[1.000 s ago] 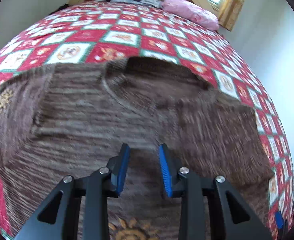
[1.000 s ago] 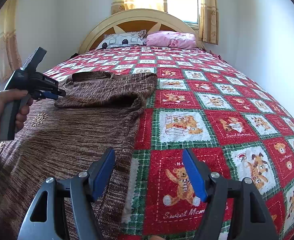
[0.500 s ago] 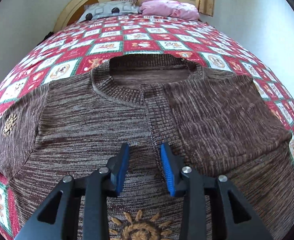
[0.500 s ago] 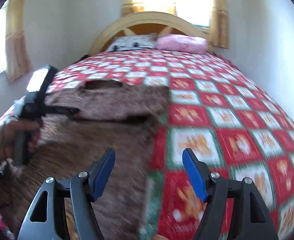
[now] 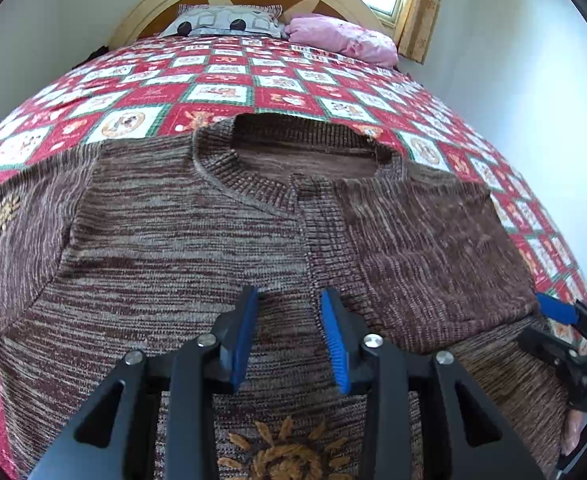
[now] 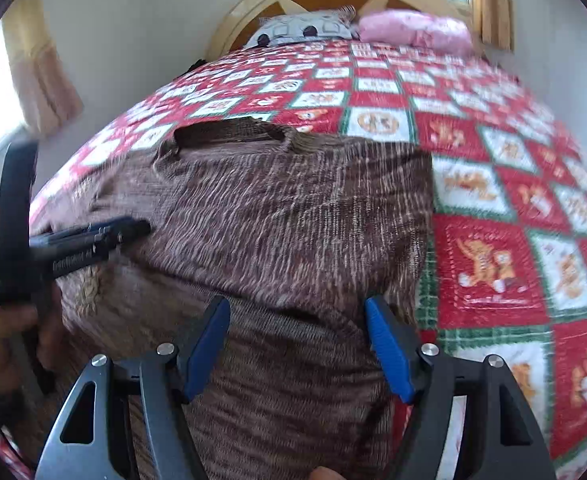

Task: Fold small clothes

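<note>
1. Now the brown sweater (image 5: 181, 240) lies flat on the quilted bed (image 5: 221, 92), one sleeve folded across its chest
2. Left gripper (image 5: 289, 344) hovers above the sweater's chest, jaws apart and empty
3. Right gripper (image 6: 297, 344) hangs over the sweater's folded sleeve, jaws wide apart

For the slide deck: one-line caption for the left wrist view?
Left gripper open above a brown knit sweater, one sleeve folded across, on a red patchwork quilt.

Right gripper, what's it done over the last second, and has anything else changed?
The right gripper swung left from over the quilt to over the sweater, jaws open and empty. The left gripper stayed open and empty above the sweater's chest; the folded-in sleeve lies unchanged.
</note>
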`<state>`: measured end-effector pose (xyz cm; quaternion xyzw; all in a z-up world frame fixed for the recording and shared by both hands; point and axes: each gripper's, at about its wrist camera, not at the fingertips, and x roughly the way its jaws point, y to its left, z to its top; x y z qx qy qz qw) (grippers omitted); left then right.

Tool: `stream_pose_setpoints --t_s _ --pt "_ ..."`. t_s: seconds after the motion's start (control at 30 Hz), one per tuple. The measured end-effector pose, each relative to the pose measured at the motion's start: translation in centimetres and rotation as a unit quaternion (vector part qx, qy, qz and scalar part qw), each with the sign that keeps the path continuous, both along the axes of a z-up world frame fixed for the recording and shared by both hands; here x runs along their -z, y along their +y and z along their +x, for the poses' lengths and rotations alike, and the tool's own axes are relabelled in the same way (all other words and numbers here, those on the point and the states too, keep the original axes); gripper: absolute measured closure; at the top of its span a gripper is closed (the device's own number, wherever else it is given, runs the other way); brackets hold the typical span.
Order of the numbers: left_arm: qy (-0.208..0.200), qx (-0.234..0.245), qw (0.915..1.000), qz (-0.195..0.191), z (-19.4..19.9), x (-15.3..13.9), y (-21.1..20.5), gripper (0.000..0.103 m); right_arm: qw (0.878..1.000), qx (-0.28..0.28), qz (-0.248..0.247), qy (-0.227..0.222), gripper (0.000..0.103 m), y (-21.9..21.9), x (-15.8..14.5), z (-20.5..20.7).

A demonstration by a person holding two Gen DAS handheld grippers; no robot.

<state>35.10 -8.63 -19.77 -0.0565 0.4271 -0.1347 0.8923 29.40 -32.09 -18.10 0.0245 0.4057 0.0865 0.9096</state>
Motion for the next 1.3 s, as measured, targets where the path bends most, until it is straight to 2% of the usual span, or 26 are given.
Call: stream_pose_setpoints --t_s 0.07,0.13,0.17,0.2,0.23,0.33,0.37,0.43,0.47,0.53,0.67,0.83,0.97,1.07,1.17,1.3 --pt "0.000 0.001 0.9999 -0.010 0.0 0.1 0.2 0.066 1.000 -0.003 0.008 -0.020 0.033 0.3 -0.9 -0.2" --pt "0.001 0.001 0.9998 -0.018 0.0 0.1 0.3 0.066 1.000 -0.001 -0.017 -0.024 0.033 1.2 -0.9 0.2" --pt "0.001 0.002 0.9997 -0.022 0.0 0.1 0.4 0.067 0.999 0.002 -0.032 0.001 0.033 1.7 0.1 1.0" --pt "0.002 0.005 0.9996 -0.028 0.0 0.1 0.5 0.064 0.998 0.004 -0.042 0.051 0.032 1.9 1.9 2.0" --pt "0.003 0.009 0.9993 -0.036 0.0 0.1 0.6 0.062 0.997 0.005 -0.055 0.059 0.032 1.8 2.4 2.4" --pt "0.009 0.021 0.9981 -0.057 -0.7 -0.5 1.4 0.047 0.997 0.021 -0.069 0.028 0.032 2.5 1.2 0.8" --pt "0.011 0.017 0.9983 -0.054 -1.2 -0.7 1.9 0.042 0.998 0.023 -0.059 0.027 0.032 2.6 0.8 0.2" --pt "0.000 -0.004 0.9994 -0.033 -2.7 -1.4 3.3 0.018 0.999 0.020 -0.035 0.017 0.032 2.9 0.1 -1.5" --pt "-0.009 -0.011 0.9996 -0.023 -3.5 -1.7 4.1 0.016 0.999 0.018 -0.037 0.011 0.032 3.2 -0.1 -2.5" --pt "-0.022 -0.015 0.9996 -0.011 -4.8 -2.4 6.1 0.015 0.999 0.011 -0.053 -0.002 0.032 4.2 -0.2 -4.4" --pt "-0.036 -0.039 0.9986 0.008 -6.7 -3.3 10.9 0.015 0.999 -0.004 -0.050 -0.008 0.032 5.6 0.4 -8.4" --pt "-0.035 -0.109 0.9931 0.028 -8.8 -3.1 19.2 0.015 0.997 -0.002 -0.053 -0.050 0.032 5.8 0.8 -12.7" --pt "-0.011 -0.178 0.9838 0.014 -9.4 -2.1 25.4 0.015 0.997 0.012 -0.034 -0.061 0.032 5.2 2.0 -14.1" --pt "-0.001 -0.217 0.9763 0.001 -9.7 -1.7 28.2 0.015 0.997 0.009 -0.035 -0.075 0.032 5.5 1.7 -14.4" --pt "-0.004 -0.251 0.9678 -0.022 -9.2 -1.6 29.8 0.016 0.997 0.008 -0.037 -0.071 0.032 5.5 2.0 -14.5" --pt "-0.003 -0.270 0.9614 -0.054 -7.9 -1.2 30.6 0.020 0.997 0.012 -0.027 -0.076 0.032 5.2 2.0 -14.8"
